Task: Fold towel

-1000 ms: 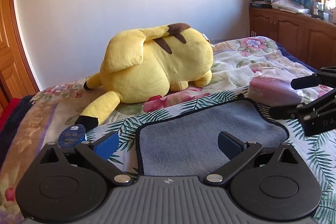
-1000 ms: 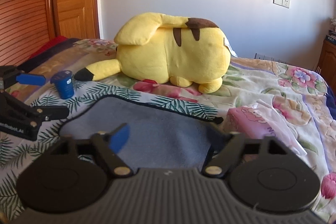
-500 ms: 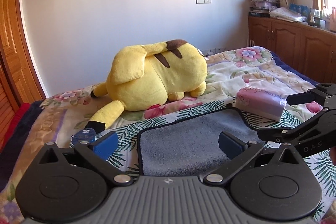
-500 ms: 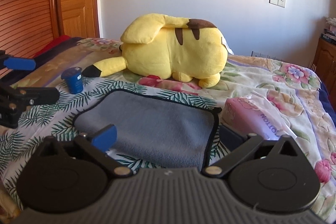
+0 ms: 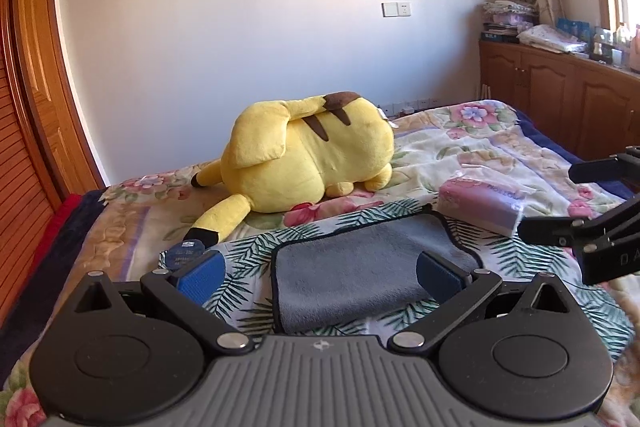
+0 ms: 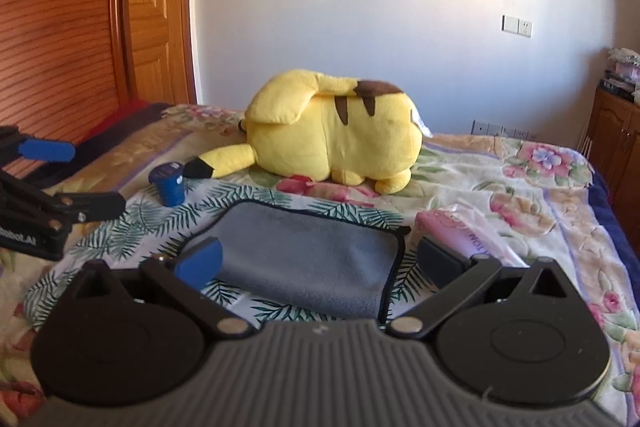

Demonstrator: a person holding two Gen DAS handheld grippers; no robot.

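Note:
A grey towel (image 5: 360, 267) with a dark hem lies folded flat on the flowered bedspread; it also shows in the right wrist view (image 6: 308, 259). My left gripper (image 5: 320, 277) is open and empty, held above the towel's near edge. My right gripper (image 6: 320, 263) is open and empty, also held back above the towel's near edge. Each gripper shows at the side of the other's view: the right gripper (image 5: 560, 203) at the right, the left gripper (image 6: 80, 179) at the left. Neither touches the towel.
A large yellow plush toy (image 5: 308, 155) lies beyond the towel. A small blue cup (image 6: 168, 183) stands to the towel's left. A pink tissue pack (image 5: 480, 203) lies to its right. Wooden cabinets (image 5: 560, 99) line the right wall, a wooden door (image 6: 156, 7) the left.
Both grippers have pulled back and up from the towel, which now looks smaller and farther. Both stay open. The towel has not moved.

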